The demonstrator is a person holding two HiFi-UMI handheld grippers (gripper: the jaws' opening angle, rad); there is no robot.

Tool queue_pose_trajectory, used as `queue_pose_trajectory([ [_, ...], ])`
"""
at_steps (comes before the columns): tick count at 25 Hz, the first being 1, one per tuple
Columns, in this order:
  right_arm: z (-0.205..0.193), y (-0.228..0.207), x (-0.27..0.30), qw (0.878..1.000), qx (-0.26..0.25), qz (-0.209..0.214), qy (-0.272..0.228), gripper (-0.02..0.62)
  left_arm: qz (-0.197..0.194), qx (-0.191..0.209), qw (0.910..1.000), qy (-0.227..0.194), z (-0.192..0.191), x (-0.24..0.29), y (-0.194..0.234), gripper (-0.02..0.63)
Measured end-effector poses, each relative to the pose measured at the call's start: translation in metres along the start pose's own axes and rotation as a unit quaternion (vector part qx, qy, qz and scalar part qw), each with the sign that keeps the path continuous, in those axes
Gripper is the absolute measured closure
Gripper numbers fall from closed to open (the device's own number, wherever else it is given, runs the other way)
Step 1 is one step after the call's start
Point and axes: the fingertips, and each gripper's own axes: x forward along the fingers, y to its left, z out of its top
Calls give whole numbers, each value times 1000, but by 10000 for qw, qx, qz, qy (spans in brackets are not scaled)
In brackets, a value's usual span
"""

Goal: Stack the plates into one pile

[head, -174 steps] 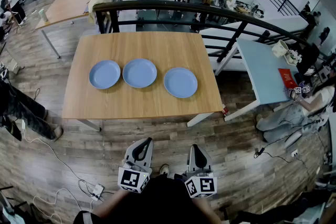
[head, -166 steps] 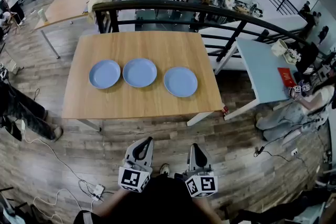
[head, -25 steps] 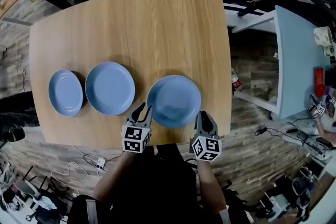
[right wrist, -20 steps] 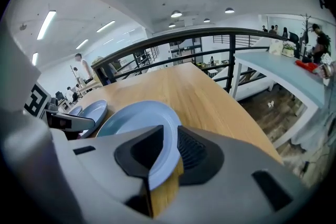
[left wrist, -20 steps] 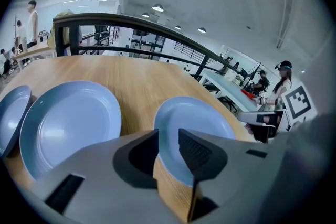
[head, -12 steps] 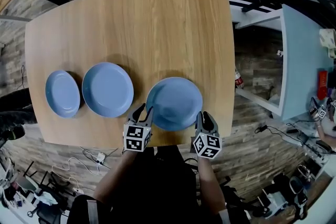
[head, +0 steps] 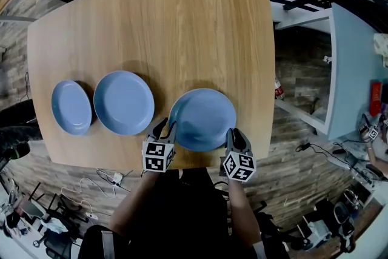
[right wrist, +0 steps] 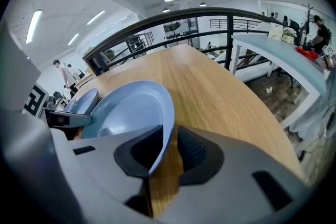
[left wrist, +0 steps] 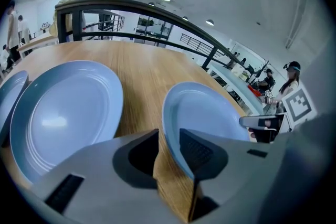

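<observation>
Three blue plates in a row, unstacked, with both grippers at the rightmost one

On the wooden table (head: 182,21) the small left plate (head: 71,107) lies just beside the larger middle plate (head: 123,102), both flat and untouched. Next comes the left gripper (head: 165,128), whose jaws have just been opening. They straddle the left rim of the right plate (head: 203,118) without clamping it, and bare wood shows between the rim and one pad. That plate sits near the table's front edge, apart from the middle one. On its right rim the right gripper (head: 233,135) also stands with its jaws parted around the edge, a gap showing beside the rim.
</observation>
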Motion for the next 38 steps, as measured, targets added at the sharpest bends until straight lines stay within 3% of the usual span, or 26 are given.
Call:
queue_pose_trajectory([
  [8,-7,-3,4,9999,57,5,91,499,69,-115,9999,-4,-4,2,2,482],
  [16,-8,-1,6,9999,109,25,55,532,73,-97,9999,-69,-5,5,0,535],
  [38,-11,8,-14,9999,123,59,-48,537,-34,-180,9996,-212,-10,-19,-5,540],
])
